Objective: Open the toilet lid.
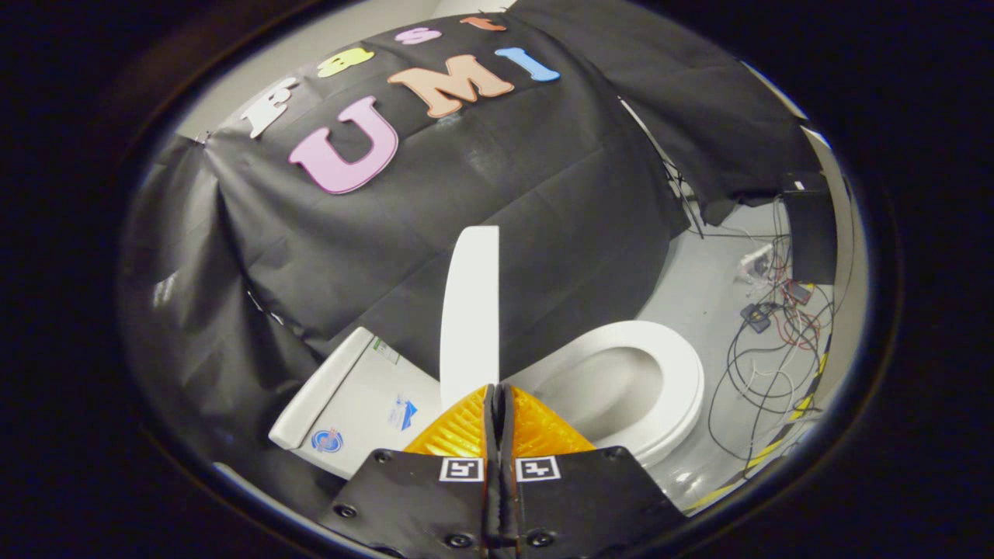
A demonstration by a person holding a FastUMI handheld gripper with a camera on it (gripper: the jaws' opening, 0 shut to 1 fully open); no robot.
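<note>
Gripper view: the claw (496,392) has its fingers pressed together with nothing visibly between them. Just ahead of the tips, the toilet lid (470,310) stands raised and seen edge-on; it may touch the tips, hard to tell. The seat (674,373) lies uncovered beside it, the tank (349,404) opposite. Cables (769,341) sprawl on the floor (699,279) beyond.

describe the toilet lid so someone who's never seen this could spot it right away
Find the white toilet before the black cloth wall. The lid rises upright just beyond the shut gripper, between tank and seat. It alone shows edge-on, a tall narrow slab.
</note>
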